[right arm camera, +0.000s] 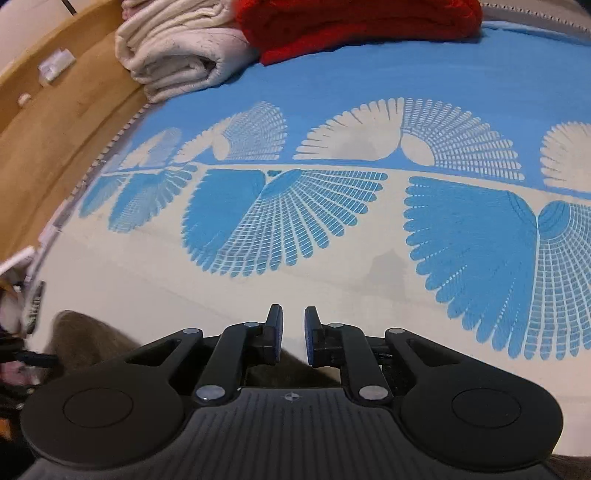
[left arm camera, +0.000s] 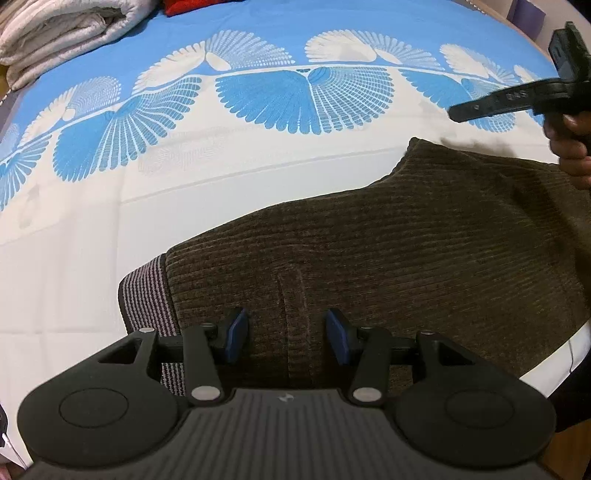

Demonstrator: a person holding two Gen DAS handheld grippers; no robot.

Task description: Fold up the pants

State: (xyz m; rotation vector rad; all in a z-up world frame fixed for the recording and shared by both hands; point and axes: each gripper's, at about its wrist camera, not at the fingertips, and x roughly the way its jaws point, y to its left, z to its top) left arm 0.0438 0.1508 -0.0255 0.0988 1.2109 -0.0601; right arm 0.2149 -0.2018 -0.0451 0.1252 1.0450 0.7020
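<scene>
I see the brown corduroy pants [left arm camera: 388,251] flat on the blue-and-white bedsheet [left arm camera: 92,258], striped waistband [left arm camera: 147,291] leftward. Left gripper [left arm camera: 287,338] hangs over them, jaws apart, nothing clamped. Right gripper [right arm camera: 293,338] has a narrow gap, empty. Folded white blanket [right arm camera: 177,48] and red cloth [right arm camera: 362,22] sit far off.

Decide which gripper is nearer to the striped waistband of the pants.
Left. The left gripper hangs right over the pants beside the striped waistband; the right gripper is far along them, at their other end.
</scene>
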